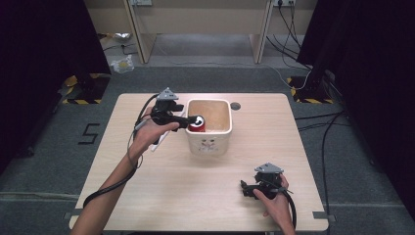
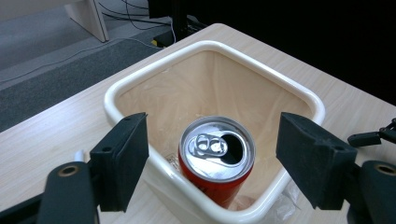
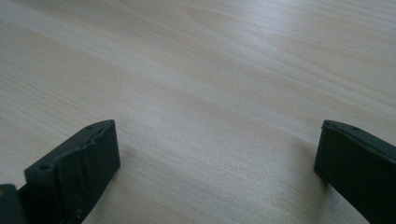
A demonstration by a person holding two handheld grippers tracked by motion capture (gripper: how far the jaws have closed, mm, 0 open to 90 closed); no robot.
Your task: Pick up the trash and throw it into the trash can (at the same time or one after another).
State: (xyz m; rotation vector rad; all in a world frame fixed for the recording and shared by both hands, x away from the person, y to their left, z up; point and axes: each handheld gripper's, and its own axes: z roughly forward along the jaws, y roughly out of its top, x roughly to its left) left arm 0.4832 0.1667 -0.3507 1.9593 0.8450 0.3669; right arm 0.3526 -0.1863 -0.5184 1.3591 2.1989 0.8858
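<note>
A red drink can (image 1: 197, 123) with an opened silver top (image 2: 217, 148) stands inside a cream square bin (image 1: 209, 147), close to its left wall. My left gripper (image 1: 194, 121) reaches over the bin's rim (image 2: 140, 77) from the left. Its two black pads (image 2: 122, 158) flank the can with a clear gap on each side, so my left gripper (image 2: 212, 128) is open and touches nothing. My right gripper (image 1: 244, 186) rests low at the table's front right, held by a hand. In the right gripper view my right gripper (image 3: 217, 140) is open over bare wood.
The bin sits at the middle back of the light wooden table (image 1: 161, 191) and has a thin clear liner. A white flat item (image 1: 157, 143) lies just left of the bin under my left hand. A round cable hole (image 1: 235, 105) is behind the bin.
</note>
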